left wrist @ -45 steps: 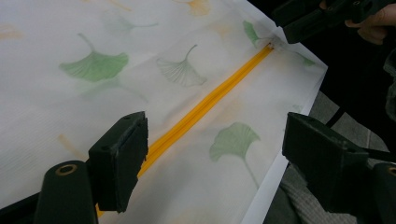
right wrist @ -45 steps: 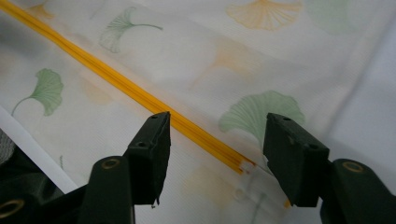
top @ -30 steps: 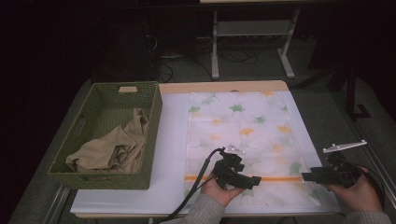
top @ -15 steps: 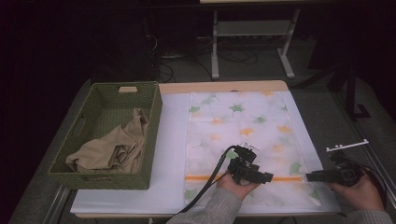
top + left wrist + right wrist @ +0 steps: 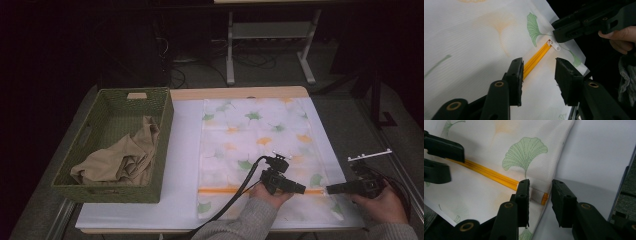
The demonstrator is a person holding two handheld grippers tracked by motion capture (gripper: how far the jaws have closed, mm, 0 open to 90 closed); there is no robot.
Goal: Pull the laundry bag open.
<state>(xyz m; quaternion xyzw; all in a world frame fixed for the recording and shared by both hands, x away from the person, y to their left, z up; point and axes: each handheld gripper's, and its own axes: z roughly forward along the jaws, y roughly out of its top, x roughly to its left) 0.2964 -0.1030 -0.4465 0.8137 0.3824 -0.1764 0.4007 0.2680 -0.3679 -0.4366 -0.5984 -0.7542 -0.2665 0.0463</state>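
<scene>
- Bag of thin, leaf-printed fabric is what we are working on; it is lying flat on the white table cover, just beside the green basket.
- We are judging it light, soft and limp, likely to wrinkle or slide if pulled by the cloth alone; the orange zipper strip near our edge is the stiffer part and the better place to take hold.
- Our left gripper is standing half open, its jaws having just been closing, and we are straddling the zipper strip with the pads not yet pressing on it.
- Our right gripper is also half open after closing in, and we are framing the white end tab of the zipper, at the bag's edge farthest from the basket, without clamping it.
- Farther out, a tan cloth is lying crumpled inside the basket.
</scene>
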